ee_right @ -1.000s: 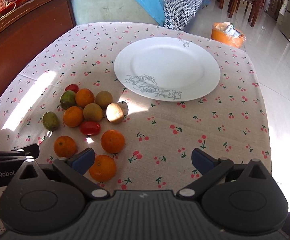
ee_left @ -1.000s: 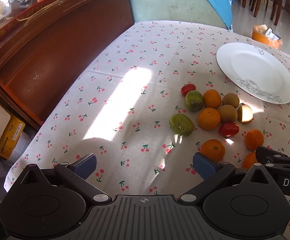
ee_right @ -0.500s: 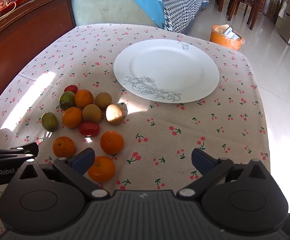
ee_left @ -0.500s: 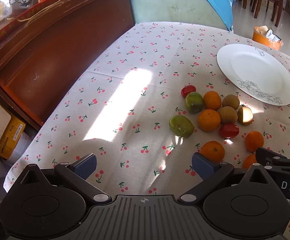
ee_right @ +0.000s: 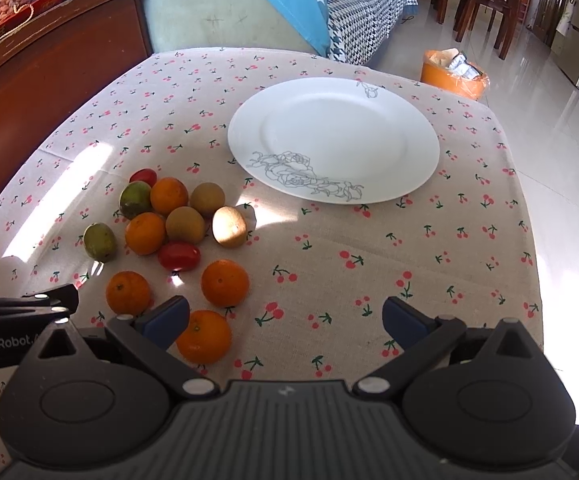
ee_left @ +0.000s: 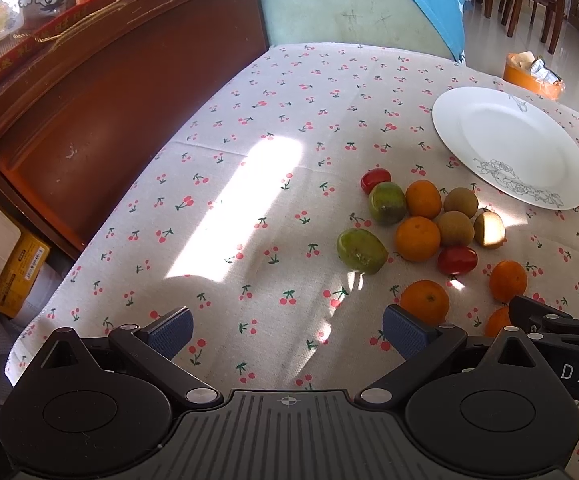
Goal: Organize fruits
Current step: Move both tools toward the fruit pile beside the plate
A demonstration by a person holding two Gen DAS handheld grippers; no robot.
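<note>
A cluster of fruit lies on the cherry-print tablecloth [ee_right: 429,248]: several oranges [ee_right: 224,282], kiwis [ee_right: 185,224], two green mangoes [ee_right: 99,241] and two red tomatoes [ee_right: 179,255]. A bare white plate [ee_right: 369,120] with a grey rose drawing stands beyond them. My right gripper [ee_right: 285,318] hovers open over the near table edge, its left finger beside the nearest orange [ee_right: 204,342]. My left gripper [ee_left: 287,330] is open too, left of the fruit [ee_left: 361,250], with the plate [ee_left: 489,132] at far right. Neither holds anything.
A dark wooden cabinet [ee_left: 89,92] runs along the table's left side, with a red snack box on top. A pale green sofa [ee_right: 225,12] with a blue cloth sits behind the table. An orange bin [ee_right: 453,74] and wooden chairs stand on the tiled floor at right.
Both grippers have drifted back slightly, so the fruit and plate sit a little farther up in view. Nothing on the table has moved and both stay open.
</note>
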